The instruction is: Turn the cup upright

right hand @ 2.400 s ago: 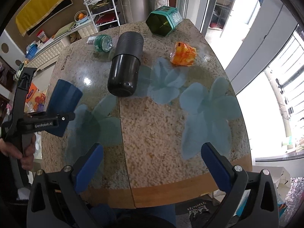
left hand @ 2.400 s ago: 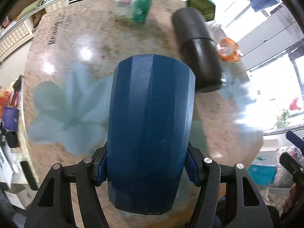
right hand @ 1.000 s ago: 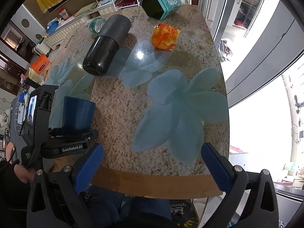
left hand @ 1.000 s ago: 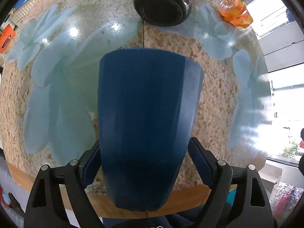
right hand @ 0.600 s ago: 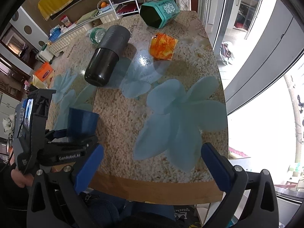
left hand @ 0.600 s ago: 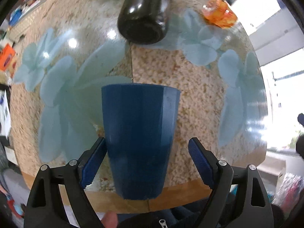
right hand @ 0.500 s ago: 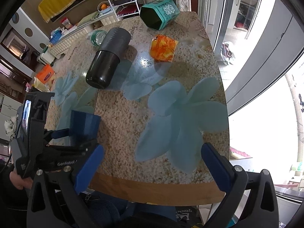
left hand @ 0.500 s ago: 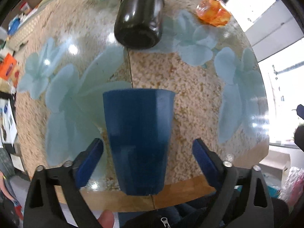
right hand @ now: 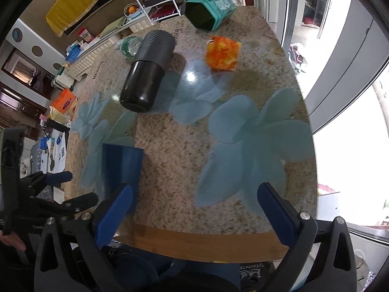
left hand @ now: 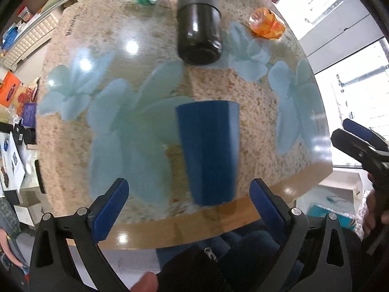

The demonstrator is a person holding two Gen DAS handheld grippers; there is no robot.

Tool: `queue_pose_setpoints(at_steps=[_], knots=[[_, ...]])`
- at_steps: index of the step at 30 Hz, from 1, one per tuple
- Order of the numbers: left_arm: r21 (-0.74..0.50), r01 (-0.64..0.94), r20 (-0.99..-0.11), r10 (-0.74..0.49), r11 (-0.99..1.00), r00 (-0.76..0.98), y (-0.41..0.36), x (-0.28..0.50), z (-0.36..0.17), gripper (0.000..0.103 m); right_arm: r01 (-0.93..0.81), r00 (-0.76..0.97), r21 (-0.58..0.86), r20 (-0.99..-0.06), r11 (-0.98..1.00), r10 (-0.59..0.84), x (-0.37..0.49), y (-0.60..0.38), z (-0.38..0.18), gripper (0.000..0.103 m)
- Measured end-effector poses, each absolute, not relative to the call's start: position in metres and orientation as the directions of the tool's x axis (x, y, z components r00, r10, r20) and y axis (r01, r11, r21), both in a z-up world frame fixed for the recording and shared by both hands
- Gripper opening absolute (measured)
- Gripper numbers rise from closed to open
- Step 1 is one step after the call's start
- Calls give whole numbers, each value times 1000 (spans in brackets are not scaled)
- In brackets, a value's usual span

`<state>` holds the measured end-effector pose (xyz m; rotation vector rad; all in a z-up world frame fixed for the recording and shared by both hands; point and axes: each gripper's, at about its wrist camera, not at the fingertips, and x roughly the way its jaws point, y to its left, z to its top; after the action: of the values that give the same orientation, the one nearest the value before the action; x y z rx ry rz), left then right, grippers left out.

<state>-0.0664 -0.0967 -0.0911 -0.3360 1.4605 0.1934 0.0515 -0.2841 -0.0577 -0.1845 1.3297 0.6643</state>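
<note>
Granite table (left hand: 150, 48) with pale blue flowers carries 1 blue cup (left hand: 208, 150), upright near its wooden front edge. My left gripper (left hand: 186, 203) gapes wide, holding nothing, cup beyond its fingers. My right gripper (right hand: 194, 209) gapes empty too. 1 black flask (right hand: 148, 70) lies farther back.

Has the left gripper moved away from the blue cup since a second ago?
Yes. The left gripper has opened and backed off toward the table's wooden edge; the blue cup stands free on it.
</note>
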Motion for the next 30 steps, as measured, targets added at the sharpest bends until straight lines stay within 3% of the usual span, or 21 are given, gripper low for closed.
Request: queue_pose_setpoints(at_steps=[4,14,30], knots=[[-80,-309,-991,-44,948,124,-73,-71,-85,102,-527,83,241,-940,815,332,46,-264,-61,103],[-194,-245,-978,-167,950,126,-18,-75,-100,103,-504,73,198,-960,841,269,25,-199,-74,103],[-220,-226,-974,-200,949,108,64,-89,-120,102,-457,-54,122,-993,881,109,28,-135,-128,103]])
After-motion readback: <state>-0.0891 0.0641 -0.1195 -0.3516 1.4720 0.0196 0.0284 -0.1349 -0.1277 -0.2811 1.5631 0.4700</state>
